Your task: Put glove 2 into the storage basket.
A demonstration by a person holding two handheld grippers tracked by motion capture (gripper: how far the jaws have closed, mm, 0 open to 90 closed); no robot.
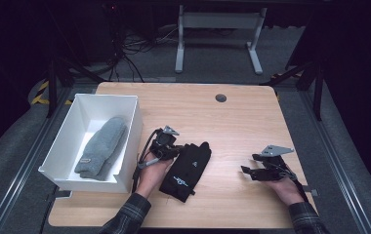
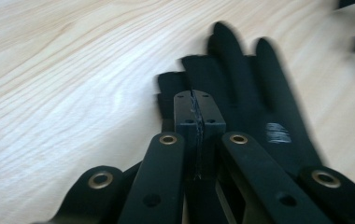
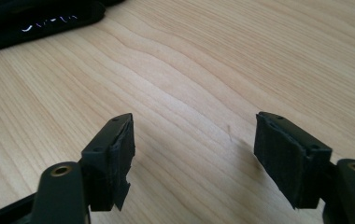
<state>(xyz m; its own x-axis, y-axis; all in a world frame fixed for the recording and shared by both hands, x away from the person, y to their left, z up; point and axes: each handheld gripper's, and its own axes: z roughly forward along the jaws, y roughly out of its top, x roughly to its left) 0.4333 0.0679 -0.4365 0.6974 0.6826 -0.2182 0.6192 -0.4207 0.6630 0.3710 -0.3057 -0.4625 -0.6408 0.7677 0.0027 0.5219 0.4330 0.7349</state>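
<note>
1. Black neoprene-like fabric: the black glove (image 1: 186, 170) lies flat on the wooden table (image 1: 232, 122), a little left of centre in the lower half of the high view, fingers pointing toward the upper right of the frame and its cuff toward the bottom edge.
2. The left gripper (image 1: 171, 148) sits at the glove's upper left edge, in a hand that comes in from the bottom of the frame.
3. In the left gripper view the left gripper (image 2: 198, 109) has its pads pressed together with no gap, over the near edge of the glove (image 2: 255, 88); whether any fabric is pinched between them cannot be told.
4. The right gripper (image 1: 252, 165) rests at the lower right of the high view, well apart from the glove, its tips pointing left.
5. In the right gripper view the right gripper (image 3: 194, 144) is spread wide with bare wood between the pads; the glove (image 3: 35, 21) shows as a dark strip at the upper left corner.
6. A white box (image 1: 130, 141) stands at the left of the table, just beside the left gripper, with a grey glove (image 1: 103, 146) lying inside it.
</note>
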